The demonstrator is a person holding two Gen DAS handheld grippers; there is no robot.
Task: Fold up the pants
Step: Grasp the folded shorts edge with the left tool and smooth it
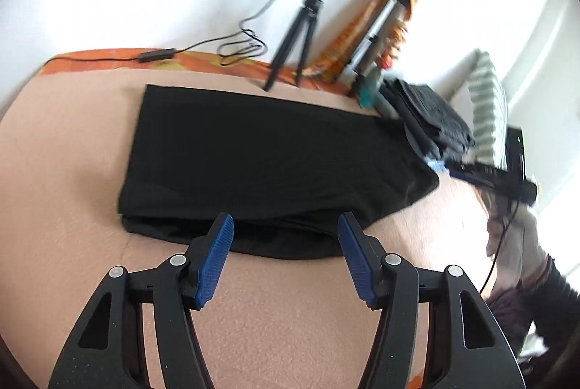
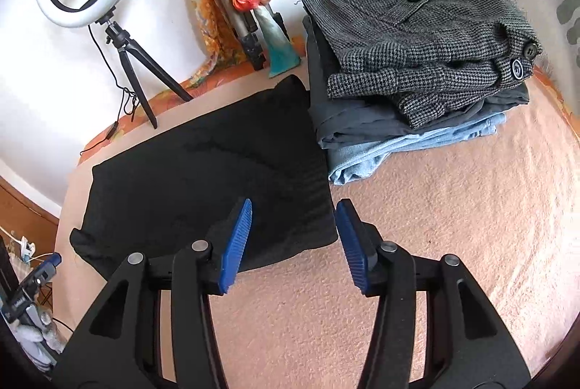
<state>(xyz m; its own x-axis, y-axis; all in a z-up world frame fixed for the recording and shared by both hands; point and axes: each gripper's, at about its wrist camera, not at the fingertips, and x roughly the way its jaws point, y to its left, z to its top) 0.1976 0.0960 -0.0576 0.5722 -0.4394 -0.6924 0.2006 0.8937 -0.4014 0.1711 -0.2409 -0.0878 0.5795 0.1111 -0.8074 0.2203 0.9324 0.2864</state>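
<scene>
So the black pants (image 1: 261, 164) lie folded into a flat rectangle on the pink blanket (image 1: 65, 193), just ahead of my left hand-held gripper (image 1: 286, 244), whose jaws stand apart with nothing in them. My right hand-held gripper (image 2: 293, 236) is the same, empty over the near corner. Beyond it to the right sits the stack of folded clothes (image 2: 417, 62), I guess where these go next.
</scene>
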